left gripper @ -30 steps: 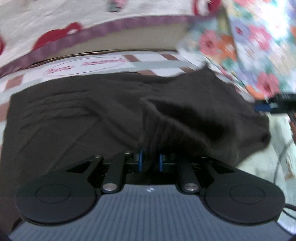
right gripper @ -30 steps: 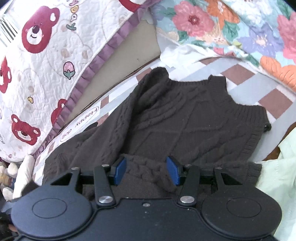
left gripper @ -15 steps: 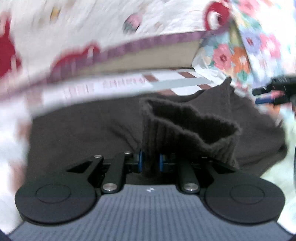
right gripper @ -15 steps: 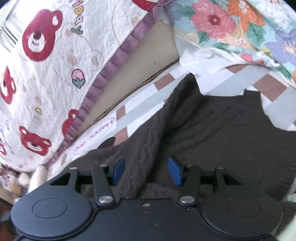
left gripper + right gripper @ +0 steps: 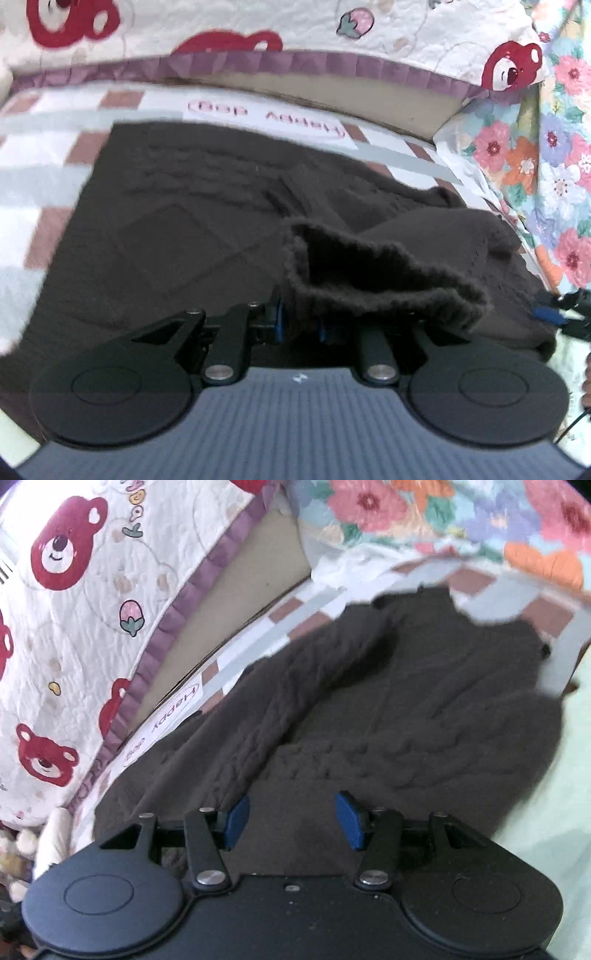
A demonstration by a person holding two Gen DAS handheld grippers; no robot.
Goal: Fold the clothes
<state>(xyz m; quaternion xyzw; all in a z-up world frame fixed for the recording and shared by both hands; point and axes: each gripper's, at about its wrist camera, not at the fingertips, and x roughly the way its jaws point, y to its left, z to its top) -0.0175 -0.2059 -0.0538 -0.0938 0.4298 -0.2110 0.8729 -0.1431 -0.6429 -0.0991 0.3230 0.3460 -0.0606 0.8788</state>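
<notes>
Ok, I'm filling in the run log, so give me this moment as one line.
task: fold clothes | left tool: shut on ribbed hem of dark brown cable-knit sweater, hem lifted | right tool: open above sweater | surface: checked bedsheet

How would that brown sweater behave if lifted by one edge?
Probably floppy: the ribbed edge pinched by the left gripper sags sideways. The sweater looks thick-knit, so likely fairly heavy and not slippery, its folds holding.

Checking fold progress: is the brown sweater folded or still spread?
Partly folded: the sweater lies mostly spread, its ribbed edge lifted over it.
</notes>
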